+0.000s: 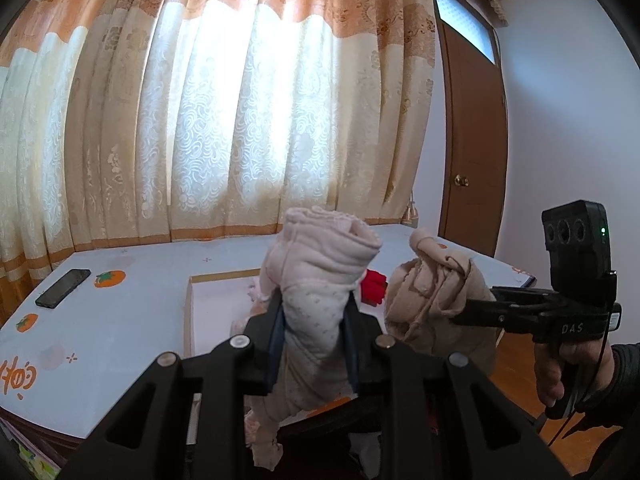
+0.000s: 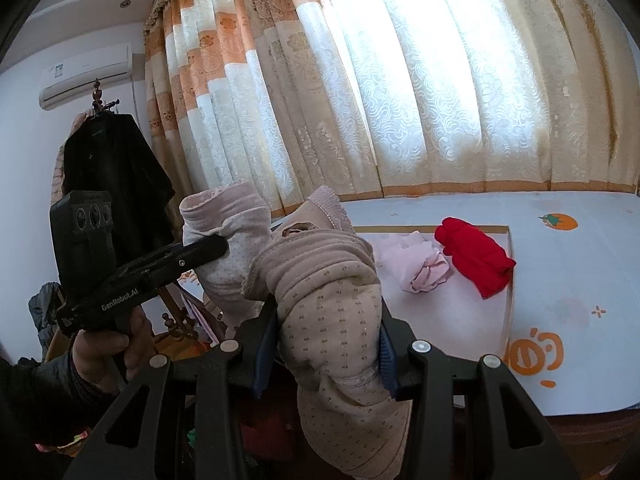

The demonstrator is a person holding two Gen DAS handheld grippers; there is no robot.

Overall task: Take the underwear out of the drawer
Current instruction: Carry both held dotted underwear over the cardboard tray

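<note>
To the left of the shallow tray on the table, a dark phone lies on the persimmon-print cover. Over the tray's near edge, your left gripper is clamped on a rolled pale pink pair of underwear, most of the roll standing above the pads and a loose tail hanging below. Just right of it, your right gripper is clamped on a beige dotted pair — both garments are lifted clear of any surface. Inside the tray, toward its far side, rest a crumpled pink pair and a folded red pair. The drawer itself is not clearly in view. The risk: soft fabric held by a narrow pinch may slide free if you swing quickly — and the dangling tail could snag the tray's rim.
</note>
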